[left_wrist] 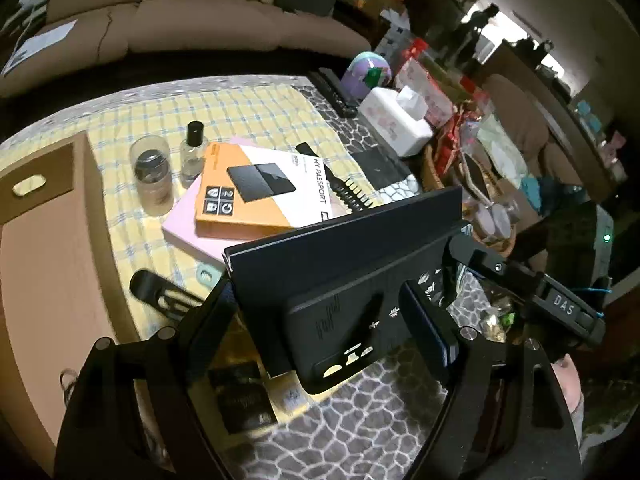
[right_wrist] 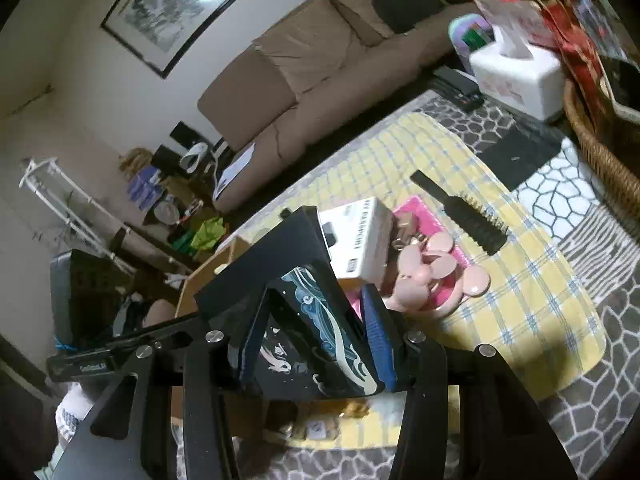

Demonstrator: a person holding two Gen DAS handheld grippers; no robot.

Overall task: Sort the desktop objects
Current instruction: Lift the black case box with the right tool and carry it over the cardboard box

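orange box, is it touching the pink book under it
Touching. The left wrist view shows the orange box lying flat on the pink book, with no gap between them.

My desk (left_wrist: 384, 432), yellow checked cloth (left_wrist: 248, 112) over a cobble-patterned top

On the cloth: cardboard box (left_wrist: 48, 248) at nine o'clock, clear jar (left_wrist: 151, 176) and small bottle (left_wrist: 193, 154) at eleven, pink book (left_wrist: 188, 224) at centre, black comb (right_wrist: 464, 208) and white tissue box (left_wrist: 394, 120) toward one.
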